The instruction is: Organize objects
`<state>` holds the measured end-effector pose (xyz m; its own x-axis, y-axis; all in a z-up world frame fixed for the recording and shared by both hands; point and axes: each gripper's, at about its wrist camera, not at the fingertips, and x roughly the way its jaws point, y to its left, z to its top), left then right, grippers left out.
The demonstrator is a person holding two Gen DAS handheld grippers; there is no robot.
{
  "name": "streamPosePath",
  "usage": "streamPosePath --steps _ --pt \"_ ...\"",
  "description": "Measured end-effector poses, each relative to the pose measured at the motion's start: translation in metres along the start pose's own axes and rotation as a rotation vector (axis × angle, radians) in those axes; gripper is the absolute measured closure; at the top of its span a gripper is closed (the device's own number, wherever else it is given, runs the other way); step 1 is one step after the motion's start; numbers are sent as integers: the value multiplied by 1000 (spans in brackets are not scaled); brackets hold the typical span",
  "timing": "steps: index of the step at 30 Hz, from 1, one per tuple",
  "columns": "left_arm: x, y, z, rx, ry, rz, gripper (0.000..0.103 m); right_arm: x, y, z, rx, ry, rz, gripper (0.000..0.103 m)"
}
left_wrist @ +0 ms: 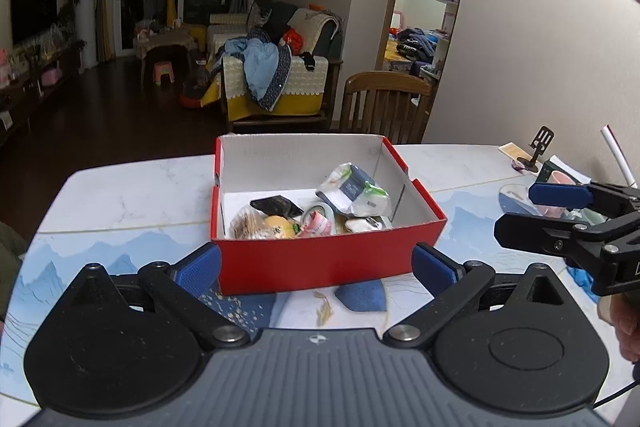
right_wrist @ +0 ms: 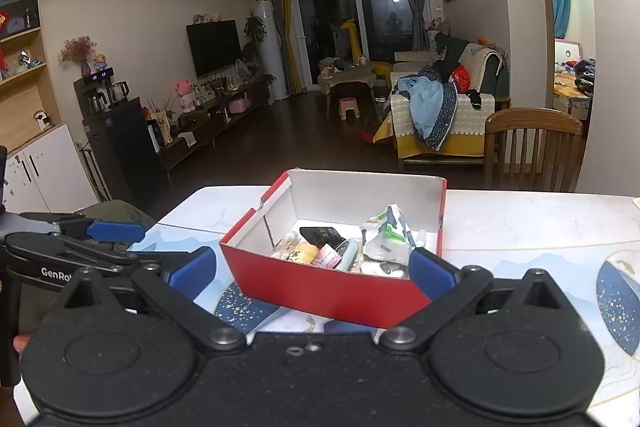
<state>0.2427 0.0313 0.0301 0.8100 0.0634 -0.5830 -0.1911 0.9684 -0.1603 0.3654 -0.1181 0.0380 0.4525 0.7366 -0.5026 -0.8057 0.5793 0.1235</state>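
Observation:
A red cardboard box [left_wrist: 328, 259] with a white inside sits on the table. It holds several small things: a white-and-green packet [left_wrist: 354, 189], a black pouch [left_wrist: 276, 205], a tape roll [left_wrist: 318, 213] and a yellow item [left_wrist: 280, 227]. My left gripper [left_wrist: 318, 267] is open just before the box's near wall, with nothing between its blue pads [left_wrist: 200, 267]. From the right, my right gripper [right_wrist: 314, 269] faces the same box [right_wrist: 320, 291]; it is open and empty too. Each gripper shows in the other's view: the right gripper [left_wrist: 520, 213] and the left gripper [right_wrist: 128, 243].
The table [left_wrist: 120, 199] is marble-look with blue mountain prints. A black phone stand [left_wrist: 538, 147], a pink cup [left_wrist: 560, 183] and a white tube [left_wrist: 618, 155] crowd its far right. A wooden chair [left_wrist: 384, 107] stands behind the table. The floor drops away past the left edge.

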Motion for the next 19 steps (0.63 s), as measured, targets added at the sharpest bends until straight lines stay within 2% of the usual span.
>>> streamPosePath --steps 3,10,19 --pt "-3 -1 0 -9 -4 17 1 -3 1 -1 -4 -3 -3 0" --pt "-3 -3 -3 -21 -15 117 1 -6 0 -9 15 6 -7 0" --pt "-1 -1 -4 -27 -8 120 1 -2 -6 -26 19 50 -43 0"
